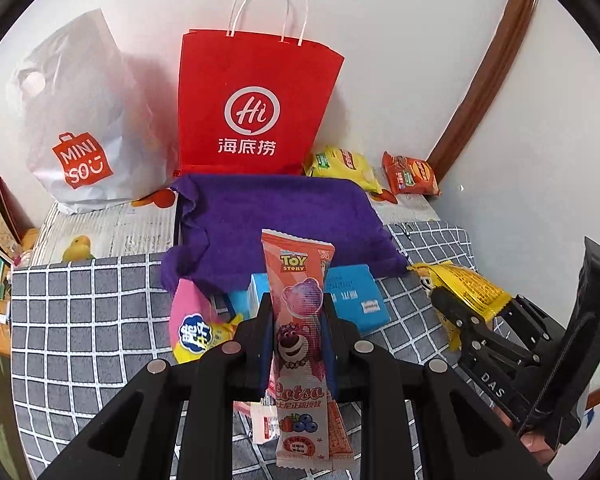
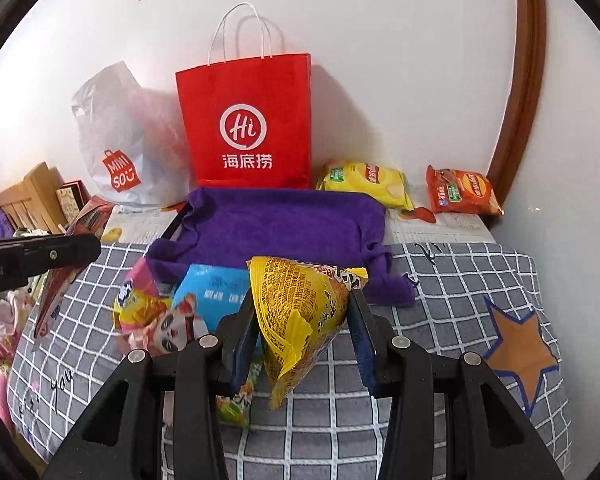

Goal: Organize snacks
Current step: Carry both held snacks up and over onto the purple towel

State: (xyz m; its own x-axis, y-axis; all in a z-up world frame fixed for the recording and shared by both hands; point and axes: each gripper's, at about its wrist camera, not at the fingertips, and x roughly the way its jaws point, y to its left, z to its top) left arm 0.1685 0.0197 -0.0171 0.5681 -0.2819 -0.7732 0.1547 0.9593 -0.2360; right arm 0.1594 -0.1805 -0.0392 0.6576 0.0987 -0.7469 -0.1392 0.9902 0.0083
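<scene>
Ahead of both your grippers, the grey checked cloth (image 2: 440, 280) covers the surface, with a purple towel (image 2: 276, 224) laid across its far part. Beyond the towel, a red Haidilao paper bag (image 2: 248, 120) stands upright against the wall, and a white Miniso plastic bag (image 1: 76, 120) slumps to its left. To the right of the red bag, a yellow chip packet (image 2: 364, 180) and an orange chip packet (image 2: 462, 192) lie near the wall, apart from each other.

Just ahead of your tools, at the towel's near edge: a blue packet (image 2: 212, 292) and a pink-and-yellow snack bag (image 1: 196, 320), touching.

Your left gripper (image 1: 298, 320) is clamped on a Toy Story Lotso snack stick (image 1: 300, 340), held upright between the fingers. Your right gripper (image 2: 302, 320) is clamped on a yellow snack bag (image 2: 300, 312), crumpled, raised off the cloth.
</scene>
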